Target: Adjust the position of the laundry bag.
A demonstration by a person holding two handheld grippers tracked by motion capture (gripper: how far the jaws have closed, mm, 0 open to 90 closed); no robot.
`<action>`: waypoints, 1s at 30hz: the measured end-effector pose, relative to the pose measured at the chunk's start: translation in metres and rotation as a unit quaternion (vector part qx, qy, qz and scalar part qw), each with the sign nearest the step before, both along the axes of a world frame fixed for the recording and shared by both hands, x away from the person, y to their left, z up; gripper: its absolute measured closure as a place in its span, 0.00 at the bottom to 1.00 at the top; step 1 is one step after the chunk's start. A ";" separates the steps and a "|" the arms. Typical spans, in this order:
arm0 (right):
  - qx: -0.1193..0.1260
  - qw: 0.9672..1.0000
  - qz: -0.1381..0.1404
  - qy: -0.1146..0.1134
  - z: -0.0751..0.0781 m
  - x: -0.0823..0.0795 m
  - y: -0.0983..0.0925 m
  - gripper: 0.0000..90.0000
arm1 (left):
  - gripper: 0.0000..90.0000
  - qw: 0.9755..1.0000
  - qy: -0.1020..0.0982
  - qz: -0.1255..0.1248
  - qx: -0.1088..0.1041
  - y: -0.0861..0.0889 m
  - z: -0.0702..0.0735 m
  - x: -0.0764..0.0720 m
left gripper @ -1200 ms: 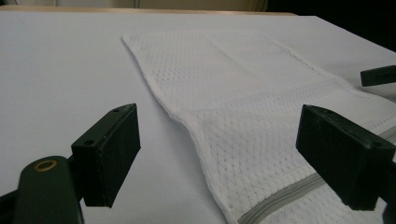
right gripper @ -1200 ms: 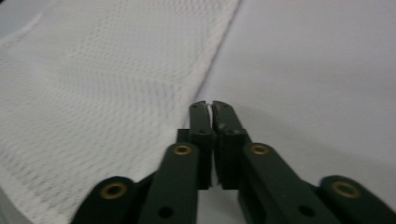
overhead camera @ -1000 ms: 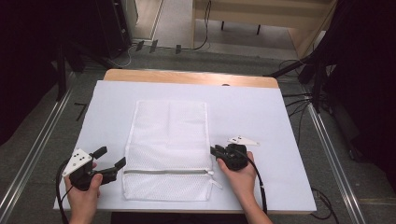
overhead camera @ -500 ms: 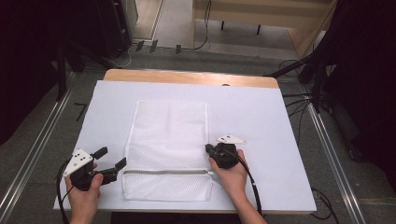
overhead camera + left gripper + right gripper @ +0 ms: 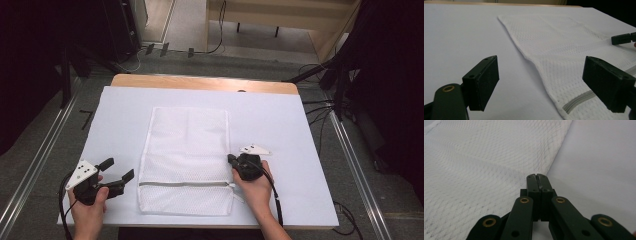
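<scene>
While our left gripper (image 5: 119,176) rests released beside the mesh bag (image 5: 187,155), our right gripper's (image 5: 231,159) jaws sit clenched at its edge, grasping nothing we can see.

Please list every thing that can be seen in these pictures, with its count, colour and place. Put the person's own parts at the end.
mesh laundry bag: one, white, flat in the middle of the table, its length running away from the person.
zipper: one, grey, across the near end of the mesh laundry bag.
table: one, white cover with a wooden far edge, on a grey floor.
cables: several, black, on the floor at the right of the table.
left gripper: one, black, near left of the table beside the bag, fingers wide apart.
right gripper: one, black, at the bag's right edge, fingers together.
hands: two, at the near edge, each holding a gripper.
</scene>
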State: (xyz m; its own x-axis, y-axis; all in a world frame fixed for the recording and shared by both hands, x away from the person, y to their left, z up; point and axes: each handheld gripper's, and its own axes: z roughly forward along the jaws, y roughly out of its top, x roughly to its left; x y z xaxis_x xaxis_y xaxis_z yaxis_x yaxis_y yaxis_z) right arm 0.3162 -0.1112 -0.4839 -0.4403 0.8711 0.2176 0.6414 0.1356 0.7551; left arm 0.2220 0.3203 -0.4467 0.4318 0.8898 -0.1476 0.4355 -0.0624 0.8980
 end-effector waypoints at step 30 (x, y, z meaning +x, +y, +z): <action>0.006 0.999 -0.031 -0.023 0.015 -0.001 -0.069 0.72 | 0.15 1.000 -0.001 -0.013 0.004 -0.009 0.000 0.004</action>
